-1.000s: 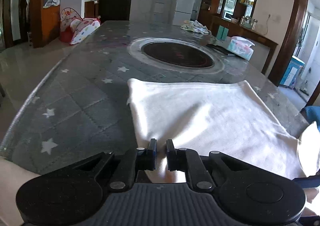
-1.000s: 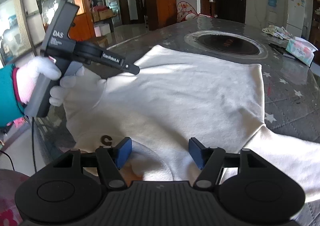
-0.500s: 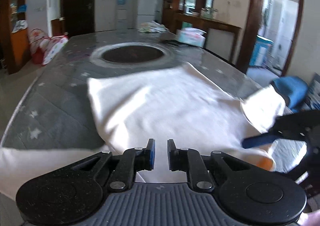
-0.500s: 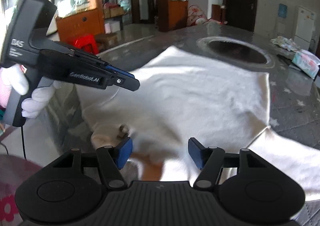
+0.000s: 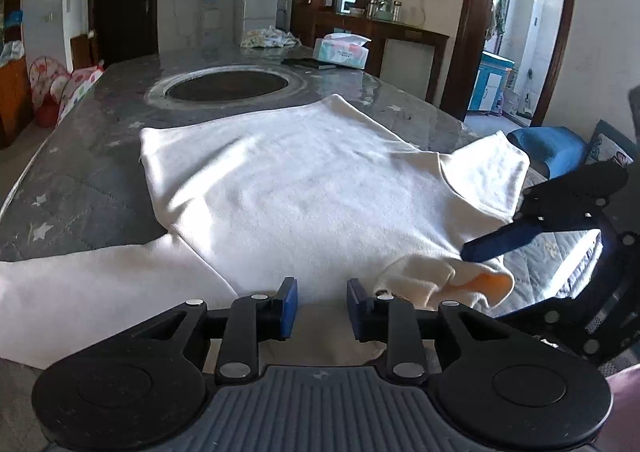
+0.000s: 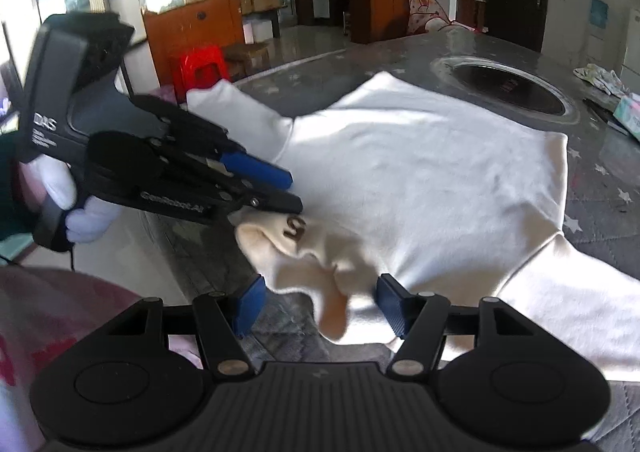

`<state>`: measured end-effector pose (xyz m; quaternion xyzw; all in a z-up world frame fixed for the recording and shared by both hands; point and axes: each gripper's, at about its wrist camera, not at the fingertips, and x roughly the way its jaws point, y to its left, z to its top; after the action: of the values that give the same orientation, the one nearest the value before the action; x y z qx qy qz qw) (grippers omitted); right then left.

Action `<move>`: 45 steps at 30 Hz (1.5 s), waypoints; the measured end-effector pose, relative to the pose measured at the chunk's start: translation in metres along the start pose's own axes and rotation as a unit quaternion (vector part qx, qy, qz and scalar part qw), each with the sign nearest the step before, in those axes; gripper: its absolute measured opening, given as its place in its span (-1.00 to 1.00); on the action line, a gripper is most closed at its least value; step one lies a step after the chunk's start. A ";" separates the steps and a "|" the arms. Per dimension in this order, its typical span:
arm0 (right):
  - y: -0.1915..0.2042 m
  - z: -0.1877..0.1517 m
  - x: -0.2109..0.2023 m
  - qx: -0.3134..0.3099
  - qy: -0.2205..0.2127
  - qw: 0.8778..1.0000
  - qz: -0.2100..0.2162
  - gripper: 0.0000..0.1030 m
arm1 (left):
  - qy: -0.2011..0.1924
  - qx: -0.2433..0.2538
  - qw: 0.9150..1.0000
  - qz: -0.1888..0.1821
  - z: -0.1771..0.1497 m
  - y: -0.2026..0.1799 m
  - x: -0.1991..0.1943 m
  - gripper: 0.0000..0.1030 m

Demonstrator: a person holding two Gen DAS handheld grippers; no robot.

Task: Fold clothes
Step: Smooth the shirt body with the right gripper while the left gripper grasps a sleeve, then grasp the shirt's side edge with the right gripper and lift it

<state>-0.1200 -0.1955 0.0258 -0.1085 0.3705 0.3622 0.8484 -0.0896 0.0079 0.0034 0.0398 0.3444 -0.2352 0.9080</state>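
Note:
A cream long-sleeved top (image 5: 304,179) lies spread on the grey star-patterned table (image 5: 80,187), sleeves out to both sides; it also shows in the right wrist view (image 6: 420,179). Its collar end (image 6: 296,240) is bunched up at the near edge. My left gripper (image 5: 322,302) is open, jaws a little apart over the near hem, holding nothing; in the right wrist view it (image 6: 288,189) hovers just above the bunched collar. My right gripper (image 6: 318,302) is wide open around that bunched cloth, not closed on it; in the left wrist view it (image 5: 500,240) points at the collar from the right.
A round dark inset (image 5: 228,83) sits in the table's middle. A tissue box (image 5: 340,53) and crumpled cloth (image 5: 268,39) lie at the far end. A red stool (image 6: 202,65) and cabinets stand beside the table. A blue seat (image 5: 548,147) is at the right.
The left gripper has swung right toward the collar and its jaws have opened from nearly closed. The collar has bunched up more between the two grippers. The right gripper stays wide open.

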 end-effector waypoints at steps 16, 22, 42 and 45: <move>-0.031 -0.009 -0.021 0.084 -0.036 0.995 -0.039 0.19 | -0.008 -0.005 1.000 0.000 0.007 -0.008 0.018 0.02; -0.075 -0.027 -0.040 0.164 -0.049 0.976 -0.136 0.10 | -0.016 0.000 1.000 -0.005 0.013 -0.012 0.016 0.14; -0.181 -0.068 -0.070 0.318 -0.084 0.894 -0.305 0.03 | -0.002 0.036 0.999 -0.012 0.033 -0.054 0.032 0.85; -0.198 -0.076 -0.075 0.340 -0.085 0.878 -0.326 0.03 | 0.003 0.033 0.999 -0.010 0.033 -0.055 0.035 0.91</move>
<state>-0.0589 -0.4115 0.0088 0.1032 0.3409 -0.0758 0.9313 -0.0716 -0.0629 0.0111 0.0676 0.3398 -0.2551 0.9027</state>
